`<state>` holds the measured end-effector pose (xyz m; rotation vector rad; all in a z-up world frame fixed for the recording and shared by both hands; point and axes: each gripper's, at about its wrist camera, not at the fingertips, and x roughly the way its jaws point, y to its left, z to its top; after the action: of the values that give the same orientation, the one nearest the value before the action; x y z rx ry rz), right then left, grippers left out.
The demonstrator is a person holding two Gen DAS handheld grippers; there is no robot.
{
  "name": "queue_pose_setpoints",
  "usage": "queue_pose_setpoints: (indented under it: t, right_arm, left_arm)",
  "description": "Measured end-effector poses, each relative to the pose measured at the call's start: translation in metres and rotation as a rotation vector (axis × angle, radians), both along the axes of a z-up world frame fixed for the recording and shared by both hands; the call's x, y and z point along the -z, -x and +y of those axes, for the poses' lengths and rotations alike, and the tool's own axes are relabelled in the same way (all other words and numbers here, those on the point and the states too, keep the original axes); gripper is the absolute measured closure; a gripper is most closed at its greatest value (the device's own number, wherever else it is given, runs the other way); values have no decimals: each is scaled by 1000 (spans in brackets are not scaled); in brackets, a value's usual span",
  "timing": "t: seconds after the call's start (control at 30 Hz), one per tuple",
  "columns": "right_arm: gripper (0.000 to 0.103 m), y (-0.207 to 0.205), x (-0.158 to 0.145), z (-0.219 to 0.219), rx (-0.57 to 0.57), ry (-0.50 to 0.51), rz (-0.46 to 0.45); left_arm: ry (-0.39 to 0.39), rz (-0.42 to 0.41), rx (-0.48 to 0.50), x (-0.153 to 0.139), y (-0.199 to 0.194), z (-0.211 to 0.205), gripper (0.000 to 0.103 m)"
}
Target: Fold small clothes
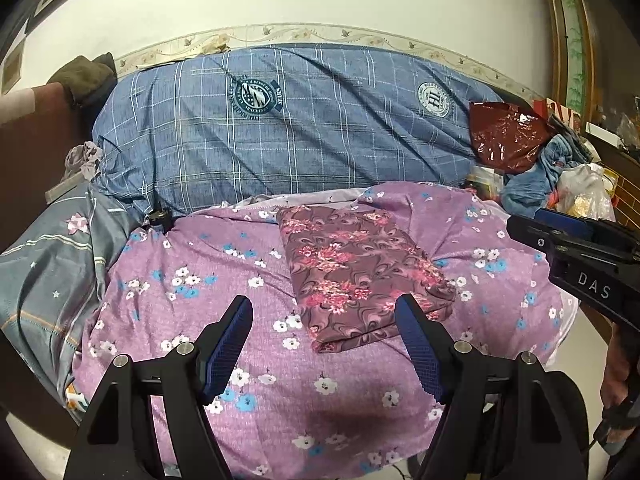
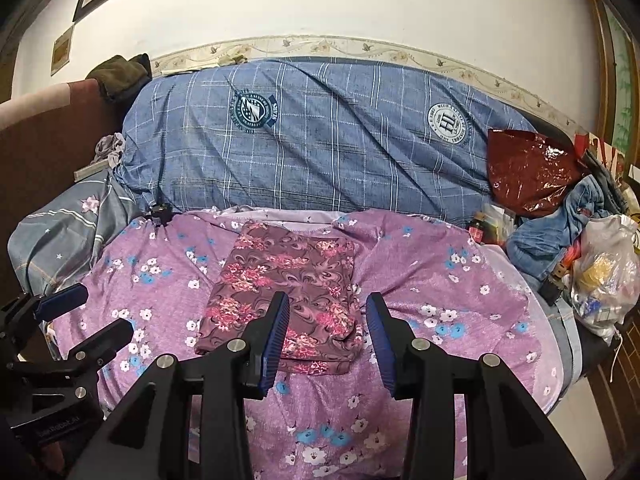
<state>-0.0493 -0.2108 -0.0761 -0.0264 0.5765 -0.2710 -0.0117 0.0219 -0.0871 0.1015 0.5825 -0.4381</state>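
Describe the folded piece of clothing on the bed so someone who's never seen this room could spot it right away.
Find the long blue plaid bolster along the wall, then the purple sheet with white and blue flowers spread in front of it. The folded garment lies flat in the middle of that sheet as a neat rectangle. Its darker maroon cloth with pink flower clusters and swirls sets it apart.

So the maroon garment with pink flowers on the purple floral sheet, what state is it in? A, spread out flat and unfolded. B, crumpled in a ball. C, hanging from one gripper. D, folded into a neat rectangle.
D: the maroon flowered garment lies as a layered rectangle on the purple sheet, with neither gripper touching it.
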Motion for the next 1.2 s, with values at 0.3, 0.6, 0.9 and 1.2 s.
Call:
queue_pose_setpoints:
  t: [0.3,0.6,0.9,1.2]
  right_arm:
    - [61,-52,42,-25,18,-50,86]
    - [67,-111,102,-82,100,-208,160]
    - [71,-147,148,-102,62,-319,316]
    - [66,-220,95,-100,-33,-336,259]
  left_arm:
    - [-13,68,-36,29,-72,-15,30]
    - [28,156,-130,76,-186,-32,30]
    - [-25,253,-66,137,-260,-91,30]
    - [28,244,-132,144,-304,-84,30]
